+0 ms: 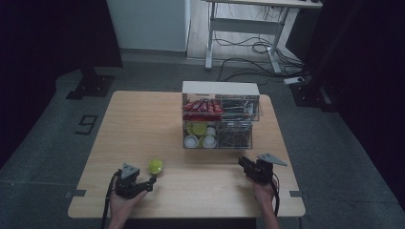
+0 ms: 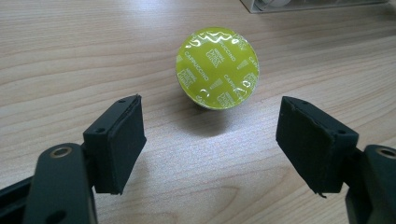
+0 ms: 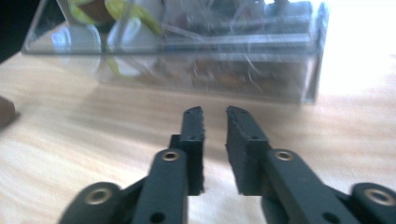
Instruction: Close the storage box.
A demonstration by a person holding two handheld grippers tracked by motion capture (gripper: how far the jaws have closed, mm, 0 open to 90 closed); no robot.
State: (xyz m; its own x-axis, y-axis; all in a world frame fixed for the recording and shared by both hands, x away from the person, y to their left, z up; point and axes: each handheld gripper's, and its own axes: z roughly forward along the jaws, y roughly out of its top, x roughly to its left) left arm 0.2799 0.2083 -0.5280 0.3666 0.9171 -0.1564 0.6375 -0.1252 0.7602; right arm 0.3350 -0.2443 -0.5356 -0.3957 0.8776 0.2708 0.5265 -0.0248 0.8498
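Observation:
A yellow-green coffee capsule [image 1: 155, 166] lies on the wooden table [image 1: 138, 119] near its front left. In the left gripper view the capsule [image 2: 217, 68] shows its foil lid, printed "cappuccino", and sits just beyond the jaw tips. My left gripper [image 1: 150, 181] [image 2: 210, 135] is open wide with nothing between its pads, just short of the capsule. My right gripper [image 1: 242, 162] [image 3: 215, 114] hovers at the front right, jaws almost together with a narrow empty gap, pointing at the clear organizer [image 3: 187, 60].
The clear plastic organizer [image 1: 219, 121] stands at the table's middle back, holding red packets, green and white capsules and dark items, with a white box behind it. A desk frame [image 1: 243, 28] and cables lie on the floor beyond.

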